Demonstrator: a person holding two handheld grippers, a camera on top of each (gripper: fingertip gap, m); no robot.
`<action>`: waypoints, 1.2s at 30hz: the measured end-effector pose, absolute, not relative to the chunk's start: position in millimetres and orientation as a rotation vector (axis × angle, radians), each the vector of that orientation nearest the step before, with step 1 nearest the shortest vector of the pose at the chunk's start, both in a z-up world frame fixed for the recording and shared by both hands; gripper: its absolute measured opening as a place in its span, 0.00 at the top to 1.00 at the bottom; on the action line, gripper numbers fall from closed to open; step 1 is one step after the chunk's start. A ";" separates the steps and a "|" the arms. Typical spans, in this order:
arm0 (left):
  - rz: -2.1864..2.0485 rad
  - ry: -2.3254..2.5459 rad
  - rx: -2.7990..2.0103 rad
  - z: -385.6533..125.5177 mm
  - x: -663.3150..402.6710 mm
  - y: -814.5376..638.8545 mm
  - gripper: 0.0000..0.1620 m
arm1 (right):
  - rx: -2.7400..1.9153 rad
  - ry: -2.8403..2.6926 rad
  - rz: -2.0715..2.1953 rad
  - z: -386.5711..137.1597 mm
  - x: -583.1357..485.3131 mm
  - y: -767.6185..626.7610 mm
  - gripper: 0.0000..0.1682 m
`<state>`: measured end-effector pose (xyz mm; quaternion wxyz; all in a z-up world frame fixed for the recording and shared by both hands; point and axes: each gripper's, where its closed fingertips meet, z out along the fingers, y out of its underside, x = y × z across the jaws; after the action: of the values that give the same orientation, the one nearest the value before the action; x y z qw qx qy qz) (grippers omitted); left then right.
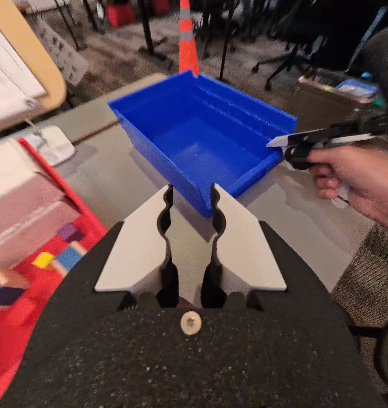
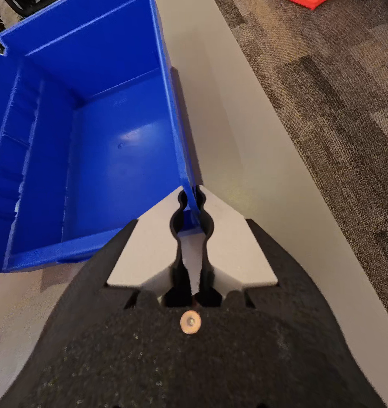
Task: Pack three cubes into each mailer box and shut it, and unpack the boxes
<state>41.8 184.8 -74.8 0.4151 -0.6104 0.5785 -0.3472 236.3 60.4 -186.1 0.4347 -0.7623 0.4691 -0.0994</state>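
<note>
1. Right gripper is clamped on the side wall of the empty blue moulded-plastic bin, near its front corner; fingers pinch the rim from both sides
2. Left gripper is part-open with nothing between its fingers, hovering just short of the bin's near corner
3. Bin sits on the grey table, skewed to the edge; nothing inside
4. Task items are off to the left: coloured cubes in a red tray, with a white mailer box beside it, blurred
5. Bin looks light, stiff and slick; a one-wall pinch will likely let it pivot, so grip deep on the rim
6. Cubes look hard and small: take on opposite flat faces, square on; mailer card is probably thin, so go easy on flaps
</note>
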 end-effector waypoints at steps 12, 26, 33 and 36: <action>-0.525 0.909 -1.732 -97.6 -176.1 425.2 0.68 | -1.675 0.645 -0.414 -47.7 125.0 172.6 0.76; -0.473 1.059 -1.832 -166.3 -133.7 431.9 0.96 | -2.053 0.449 -0.360 -168.5 6.0 302.6 0.97; -0.572 0.975 -1.877 -141.7 -161.4 468.0 1.00 | -1.908 0.537 -0.565 -129.2 -33.0 329.2 0.98; -0.542 0.949 -1.860 -130.2 -197.4 503.4 1.00 | -1.889 0.527 -0.528 -122.4 -66.3 369.3 0.98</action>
<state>-197.4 503.4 -130.2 0.4723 -0.7599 0.3877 -0.2215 -66.3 369.3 -122.4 0.5272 -0.7903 0.2206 -0.2209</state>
